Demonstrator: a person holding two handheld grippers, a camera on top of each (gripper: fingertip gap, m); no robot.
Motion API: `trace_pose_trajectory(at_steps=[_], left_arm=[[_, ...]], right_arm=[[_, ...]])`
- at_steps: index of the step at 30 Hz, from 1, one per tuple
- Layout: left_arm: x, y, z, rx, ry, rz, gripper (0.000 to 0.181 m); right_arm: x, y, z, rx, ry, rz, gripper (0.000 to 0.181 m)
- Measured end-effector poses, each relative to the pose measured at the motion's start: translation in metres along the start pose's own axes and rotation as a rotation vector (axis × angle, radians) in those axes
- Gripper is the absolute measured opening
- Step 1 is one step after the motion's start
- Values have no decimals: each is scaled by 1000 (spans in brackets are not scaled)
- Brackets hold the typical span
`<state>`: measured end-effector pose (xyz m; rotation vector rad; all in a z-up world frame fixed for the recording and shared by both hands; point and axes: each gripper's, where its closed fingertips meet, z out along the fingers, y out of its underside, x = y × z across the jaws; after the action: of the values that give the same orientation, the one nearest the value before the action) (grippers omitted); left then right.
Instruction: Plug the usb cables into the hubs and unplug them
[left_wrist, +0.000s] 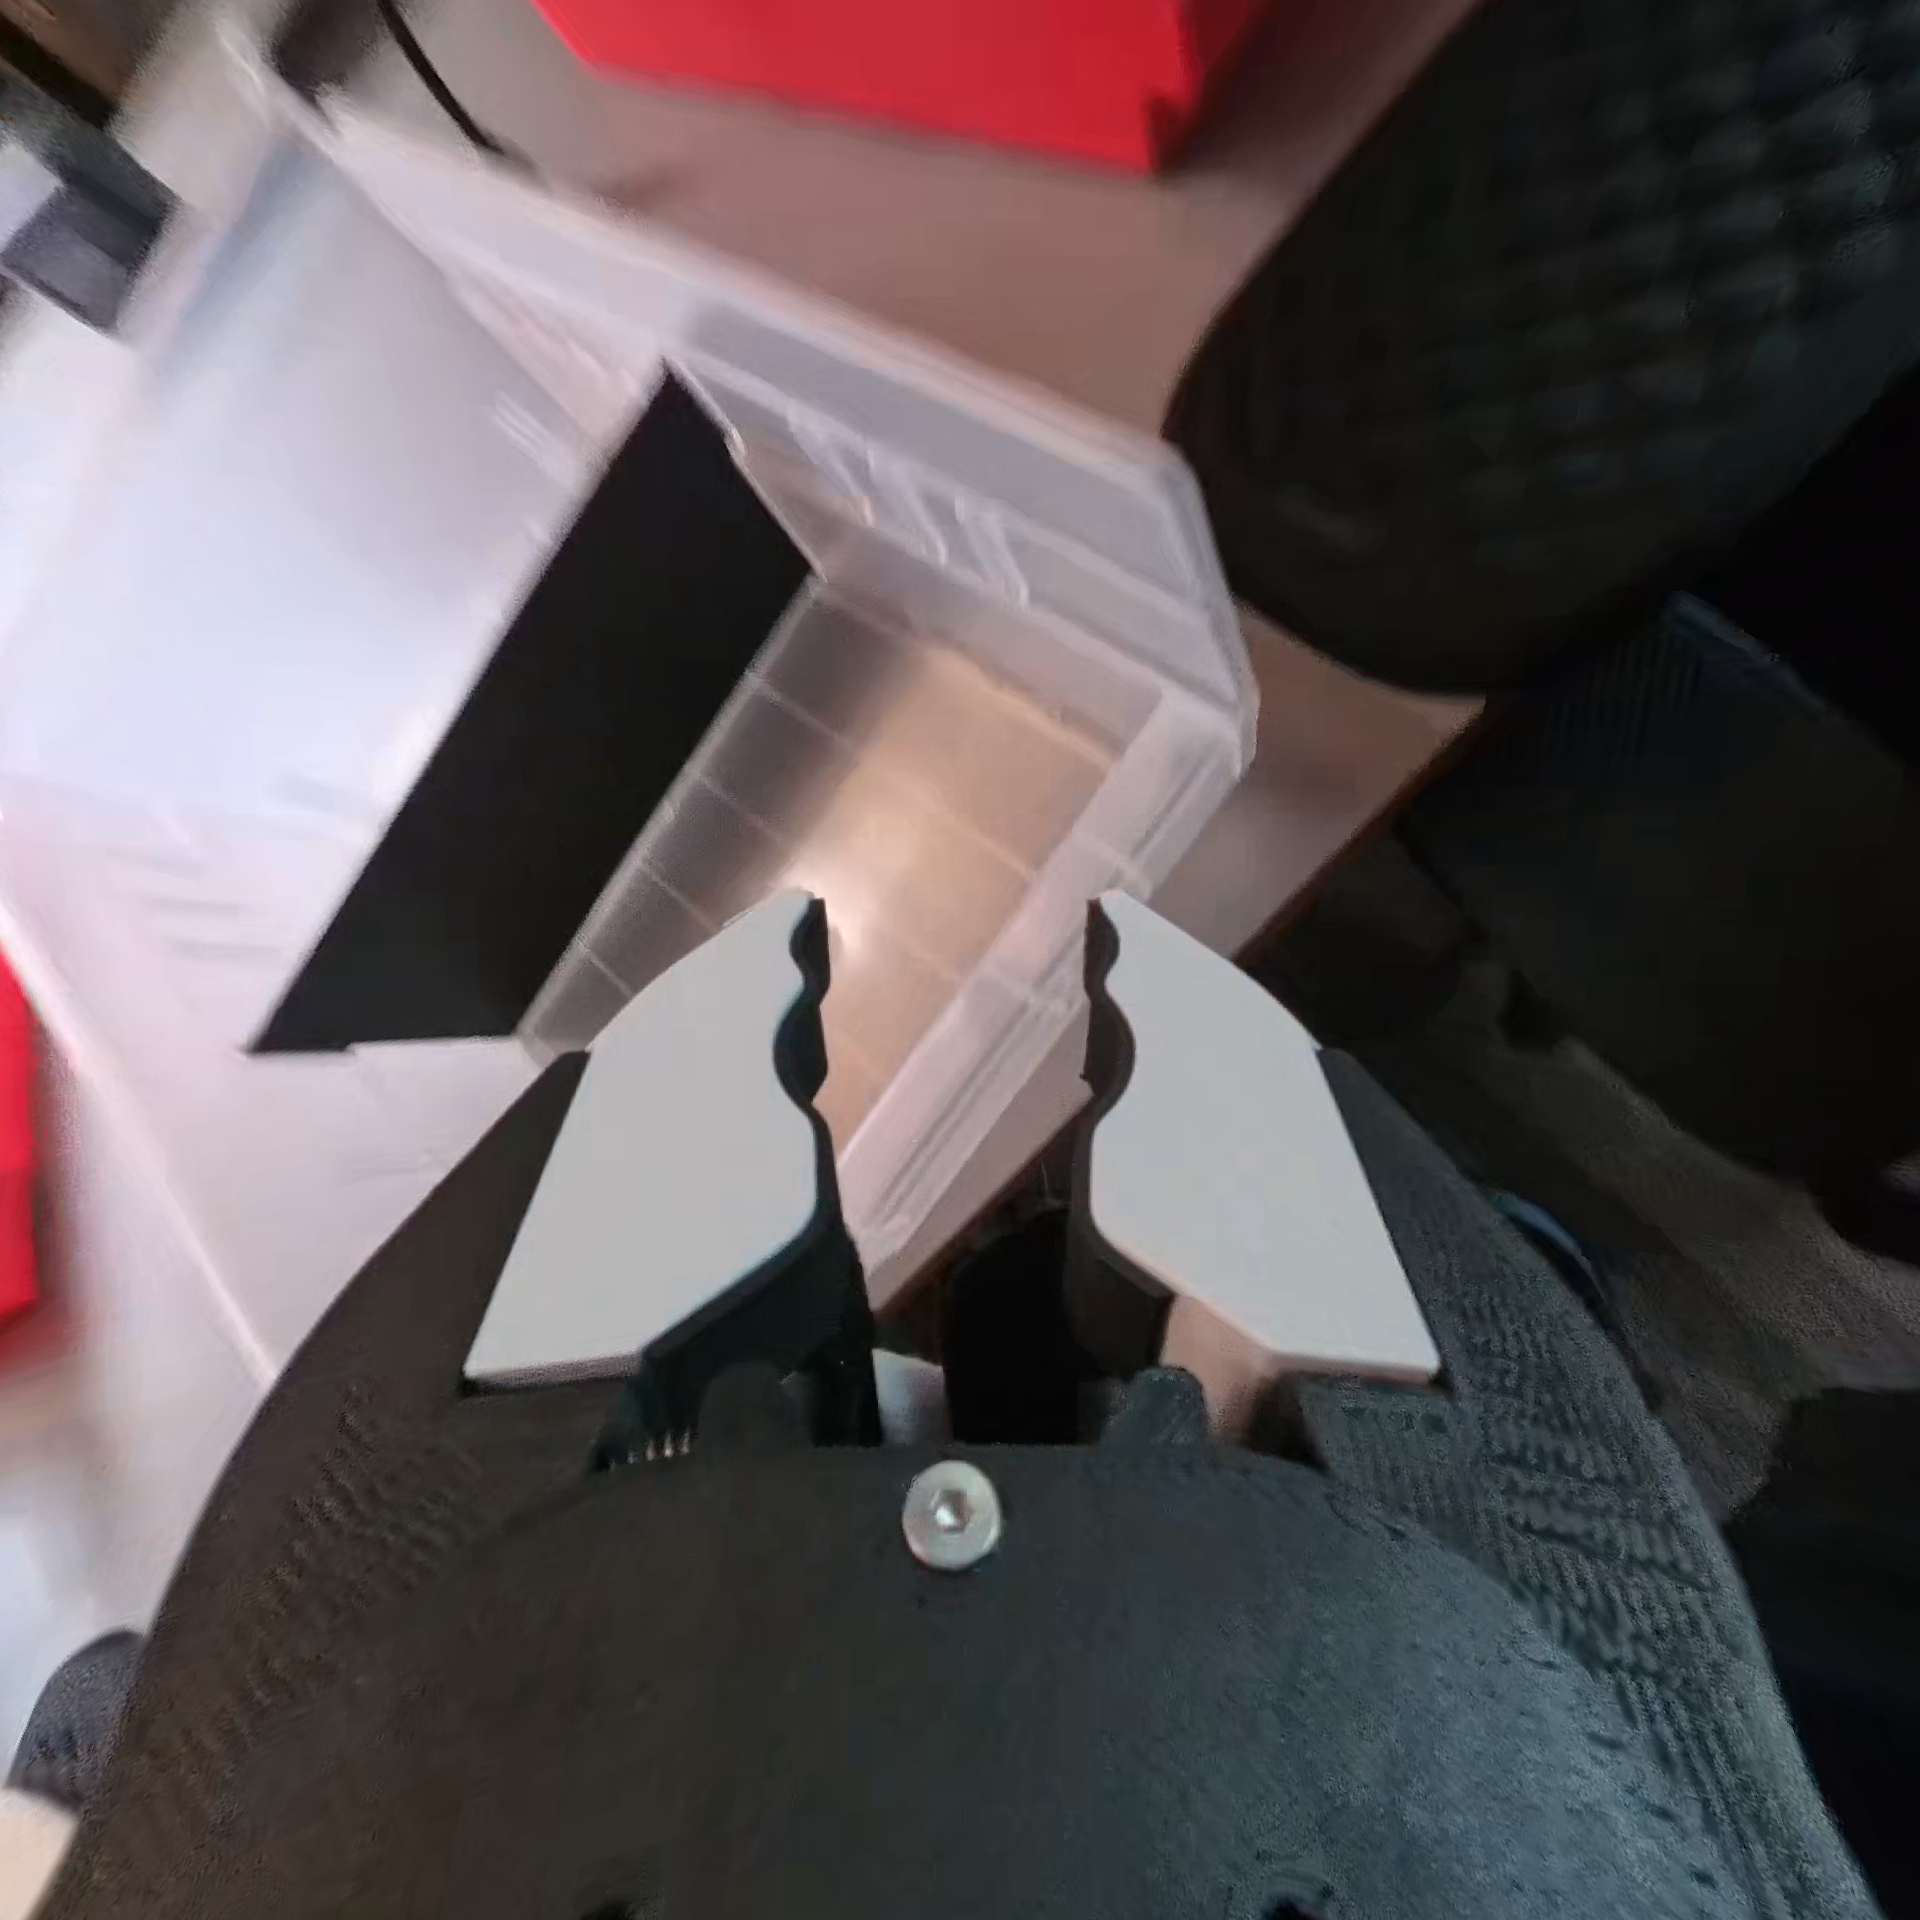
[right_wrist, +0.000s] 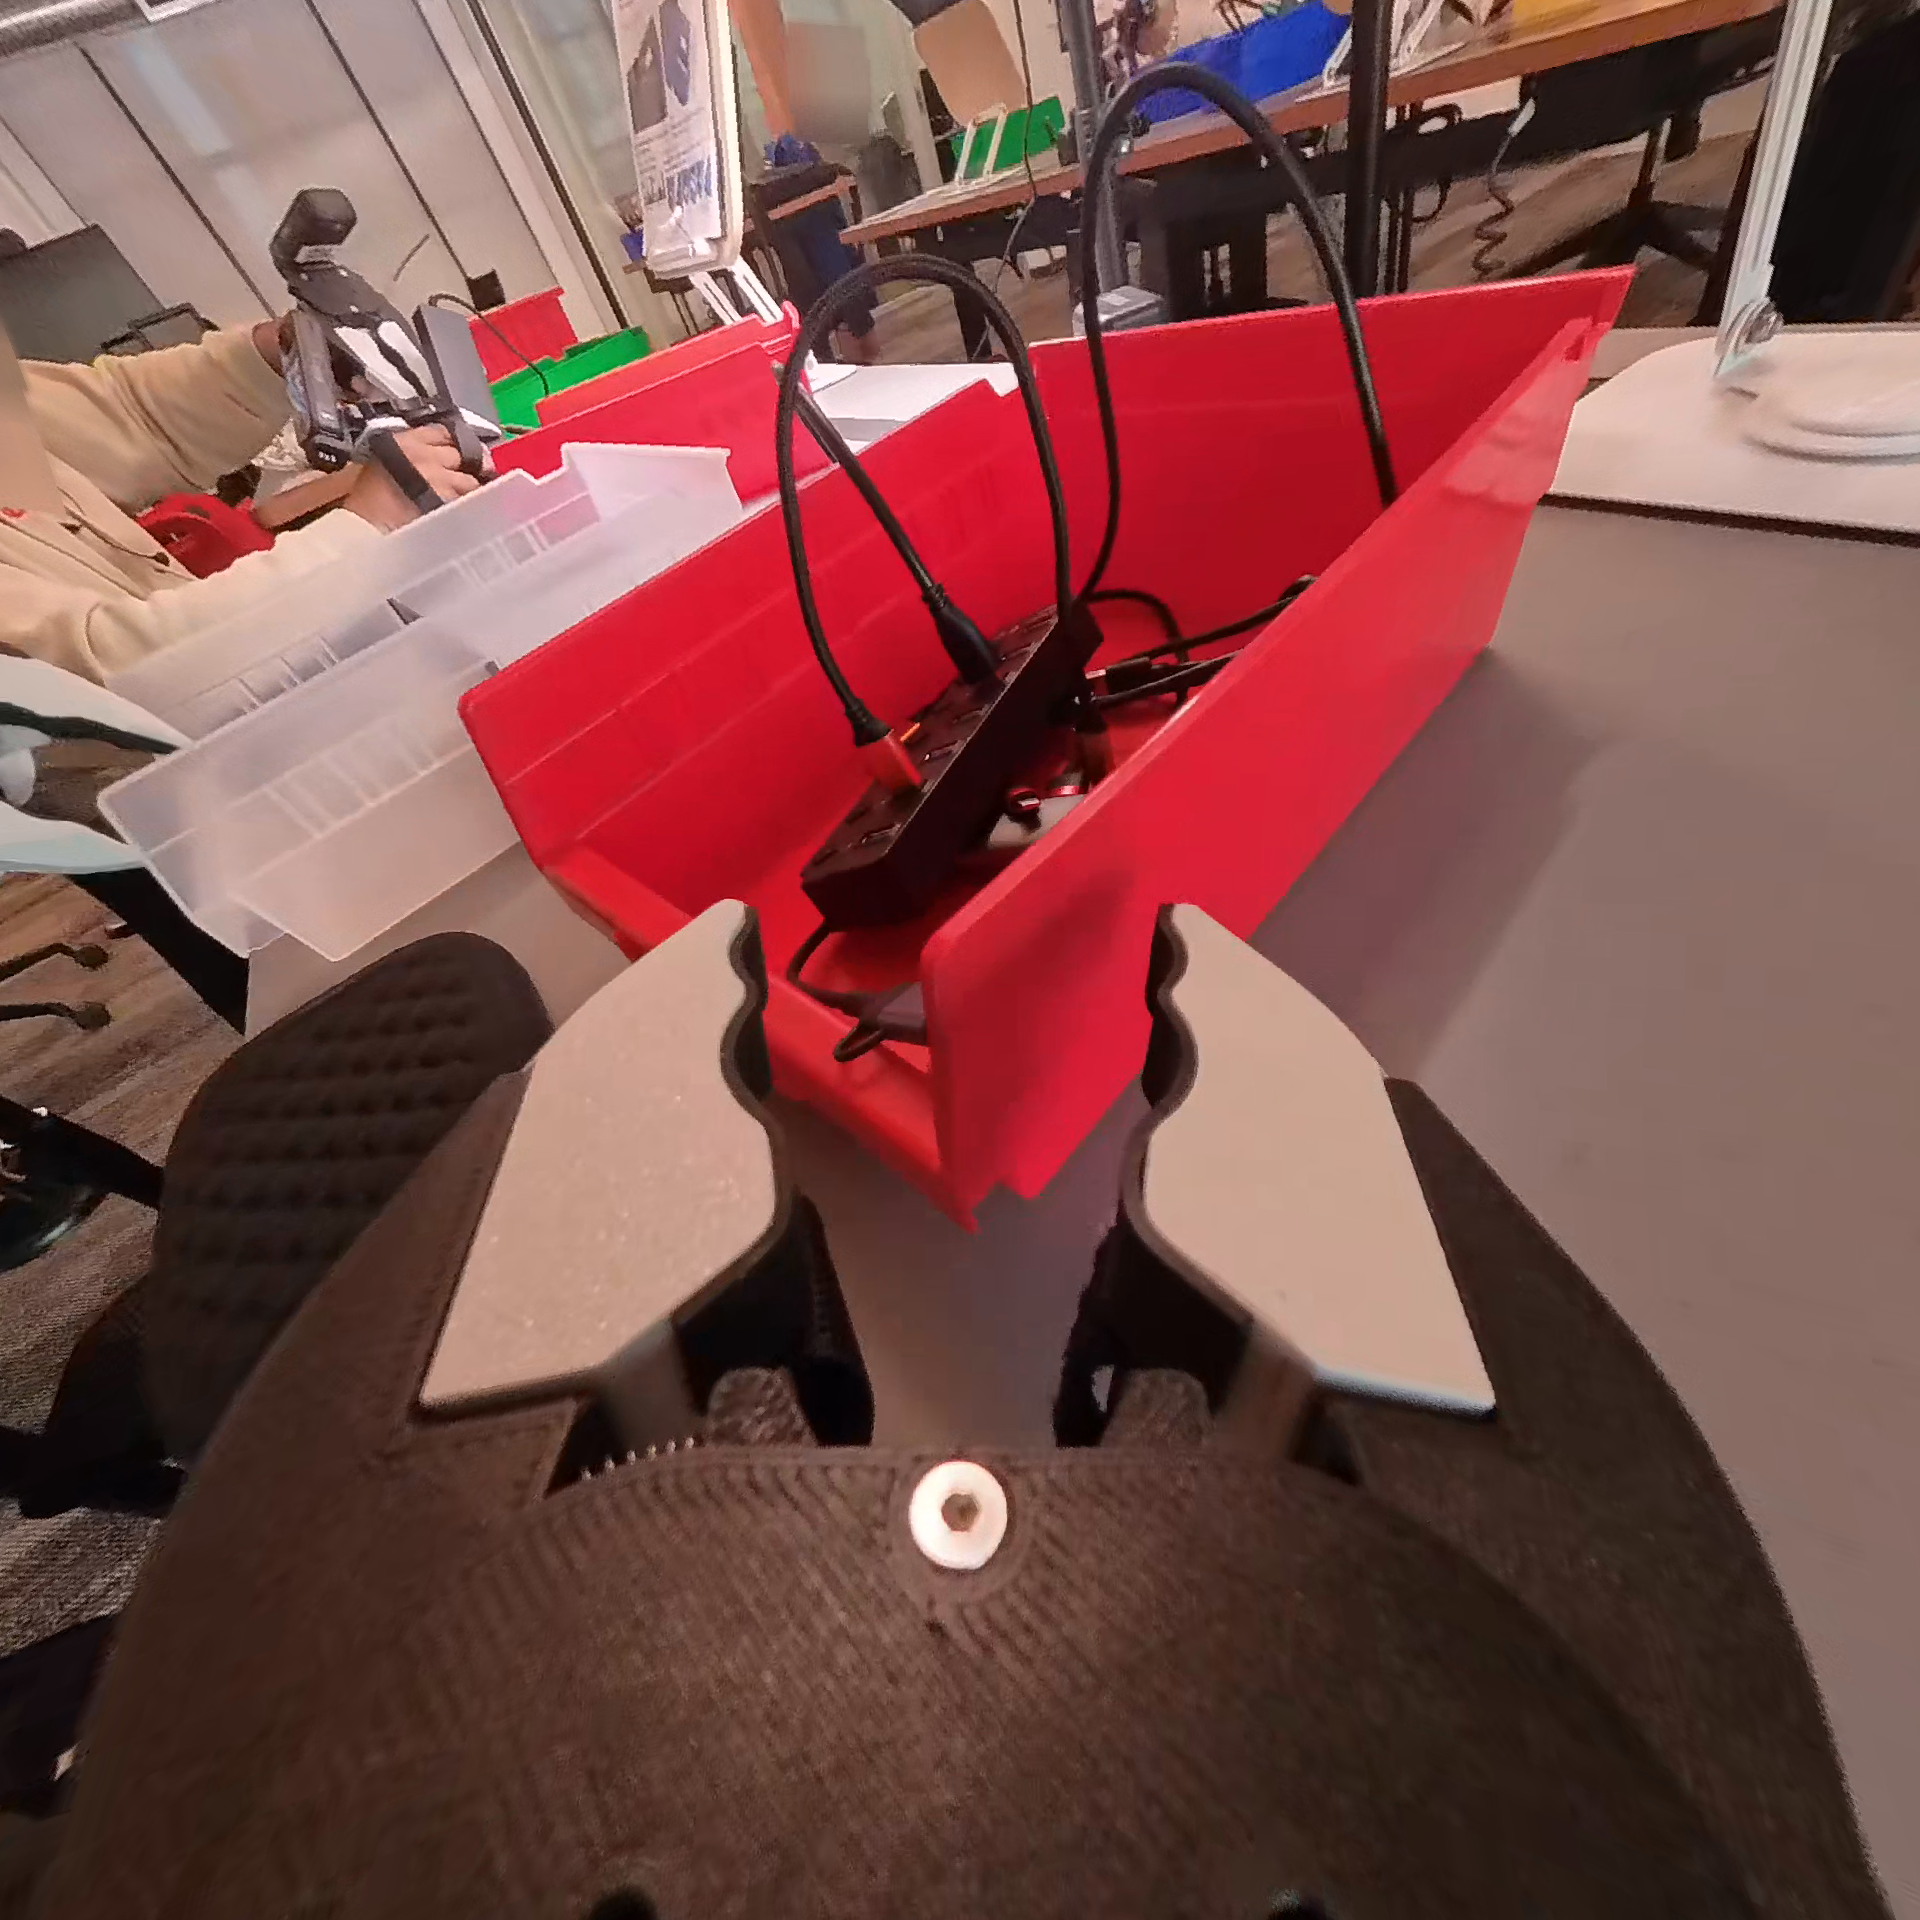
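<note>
On a table (right_wrist: 1662, 831): a bin (right_wrist: 1299, 665), and to its left a see-through box (right_wrist: 343, 727). In the bin: a hub (right_wrist: 935, 790) lying flat, with cables (right_wrist: 831, 499) plugged into its top and looping up over the back wall. Behind the bin, more bins (right_wrist: 665, 395). In front of the table, to the left, a chair back (right_wrist: 312, 1060). Just before the bin's near corner, right gripper (right_wrist: 956, 956).

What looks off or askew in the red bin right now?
The black USB hub lies tilted in the red bin, propped on loose cables rather than flat. Two cables arch above the rim. Both hand-held grippers are open and empty.
</note>
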<state>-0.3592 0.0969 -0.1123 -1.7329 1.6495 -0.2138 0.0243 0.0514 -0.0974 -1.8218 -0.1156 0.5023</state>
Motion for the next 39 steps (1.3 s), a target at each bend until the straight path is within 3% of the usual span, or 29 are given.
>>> trace_pose_trajectory(at_steps=[2,4,8,11,14,15,18,21,26,31,34,39], left_arm=[[1,23,4,-190,90,-7,50],[-6,47,6,-375,80,23,60],[-13,76,24,-550,32,210,63],[-13,59,35,-433,17,308,64],[-6,52,43,-328,52,303,43],[-6,49,45,-295,54,314,44],[-5,48,48,-289,59,394,33],[-26,45,55,-373,-166,525,31],[-38,43,53,-470,-290,532,31],[-72,28,31,-567,-562,554,34],[-82,4,21,-473,-697,535,33],[-76,-54,11,-316,-779,474,32]], right_arm=[[0,0,0,0,-4,12,70],[-2,0,0,3,-23,28,69],[-6,2,2,-13,-38,30,68],[-7,6,3,-31,-42,25,67],[-7,8,4,-43,-40,18,67],[-8,8,4,-45,-38,12,67],[-7,9,4,-50,-26,-7,66],[-5,9,4,-50,-12,-19,65],[-4,10,4,-57,-3,-25,64],[-3,7,3,-46,18,-59,63],[-5,4,1,-29,15,-67,63],[-11,-6,-6,18,-22,-61,62]])
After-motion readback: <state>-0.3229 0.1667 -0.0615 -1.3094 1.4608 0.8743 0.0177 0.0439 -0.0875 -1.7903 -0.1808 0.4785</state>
